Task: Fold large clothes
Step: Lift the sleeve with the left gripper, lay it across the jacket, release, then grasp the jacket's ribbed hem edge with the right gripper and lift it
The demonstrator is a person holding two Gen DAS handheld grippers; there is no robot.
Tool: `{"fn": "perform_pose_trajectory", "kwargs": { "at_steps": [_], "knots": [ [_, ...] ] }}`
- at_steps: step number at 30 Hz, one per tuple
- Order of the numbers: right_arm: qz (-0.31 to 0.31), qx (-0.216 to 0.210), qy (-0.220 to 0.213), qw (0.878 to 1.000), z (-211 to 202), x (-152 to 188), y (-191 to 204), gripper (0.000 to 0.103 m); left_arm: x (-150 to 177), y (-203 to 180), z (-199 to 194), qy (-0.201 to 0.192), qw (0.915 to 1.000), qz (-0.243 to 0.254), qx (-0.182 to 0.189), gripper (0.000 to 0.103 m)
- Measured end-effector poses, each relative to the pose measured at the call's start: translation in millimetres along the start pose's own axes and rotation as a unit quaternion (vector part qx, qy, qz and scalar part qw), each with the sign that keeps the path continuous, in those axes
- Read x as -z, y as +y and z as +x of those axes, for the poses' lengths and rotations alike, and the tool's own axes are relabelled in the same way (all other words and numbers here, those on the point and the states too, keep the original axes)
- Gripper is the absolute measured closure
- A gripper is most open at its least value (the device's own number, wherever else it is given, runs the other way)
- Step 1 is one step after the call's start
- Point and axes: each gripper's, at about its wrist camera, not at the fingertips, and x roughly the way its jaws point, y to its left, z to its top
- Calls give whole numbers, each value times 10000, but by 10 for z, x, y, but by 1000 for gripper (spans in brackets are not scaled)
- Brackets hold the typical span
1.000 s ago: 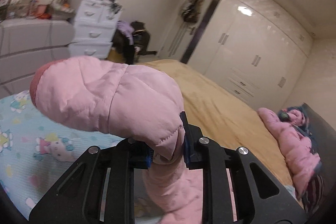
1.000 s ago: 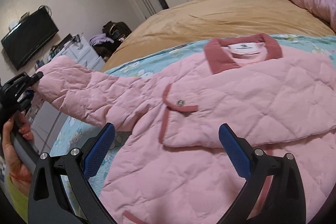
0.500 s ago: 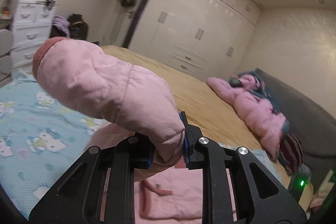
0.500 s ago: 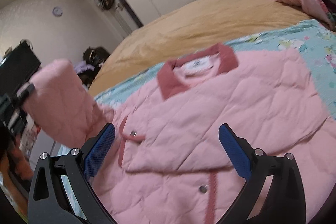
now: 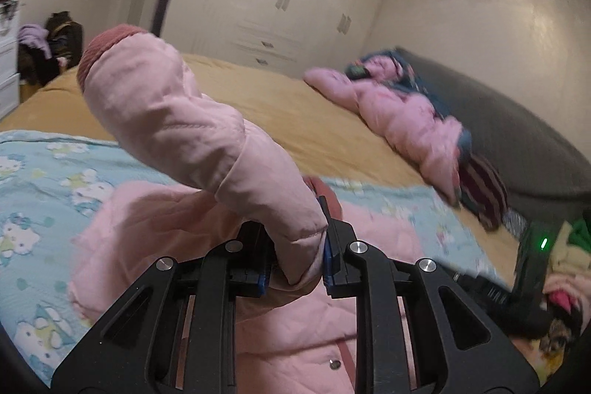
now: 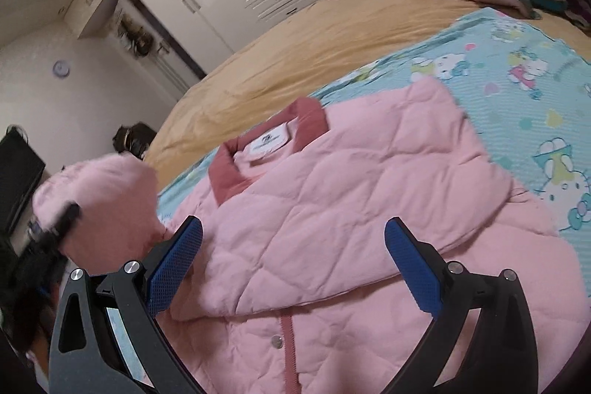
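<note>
A pink quilted jacket (image 6: 351,209) with a dark-pink collar lies front up on a light-blue cartoon-print sheet (image 6: 517,69). One sleeve is folded across its chest. My left gripper (image 5: 295,257) is shut on the other sleeve (image 5: 184,120), which stands up from the jaws with its dark-pink cuff at the top; the jacket body (image 5: 155,231) lies below it. In the right wrist view that lifted sleeve (image 6: 103,205) hangs at the left edge, over the jacket's side. My right gripper (image 6: 291,268) hovers open above the jacket's chest, nothing between its blue pads (image 6: 173,264).
A mustard bedspread (image 5: 288,109) covers the far part of the bed. A heap of pink and blue clothes (image 5: 406,113) lies by the dark headboard (image 5: 517,143). White wardrobes (image 5: 266,2) line the far wall. A black device with a green light (image 5: 535,264) sits at right.
My left gripper has carried the sleeve from out at the jacket's side in over the jacket and turned towards the headboard. My right gripper has shifted across the chest, still open.
</note>
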Motion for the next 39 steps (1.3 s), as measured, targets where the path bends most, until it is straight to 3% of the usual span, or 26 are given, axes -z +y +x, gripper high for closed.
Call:
{"fn": "perform_pose_trajectory", "kwargs": {
  "at_steps": [7,14,18,23,26,28,30,35,39],
  "knots": [
    [288,9,-237,9993,-156,-100,-216,4,355,-318,361,676,9961,569,69,89],
    [848,-30,-349,9958,-222,-148,-530,4,794,-605,689,1250,9814,1437,-249,87],
    [1097,-16,-346,9934,-241,-165,-684,4,1019,-777,772,1600,9671,1972,-107,73],
    [1445,-239,-280,9888,-262,-170,-847,4,1262,-962,782,1756,9476,2663,-166,67],
    [1530,-290,-131,9877,-232,-170,-921,4,1303,-1016,724,1791,9413,2860,-85,48],
    [1570,-396,-32,9868,-198,-168,-940,4,1248,-1026,668,1844,9409,2837,-118,18],
    [1627,-543,68,9852,-147,-161,-946,4,1147,-1074,602,1702,9417,2892,-248,16],
    [1376,-746,564,9861,139,-111,-791,4,679,-758,426,1380,9658,2191,-145,9],
    [1352,-1089,790,9816,290,-51,-660,4,482,-533,357,1341,9729,1871,-240,9]
  ]
}}
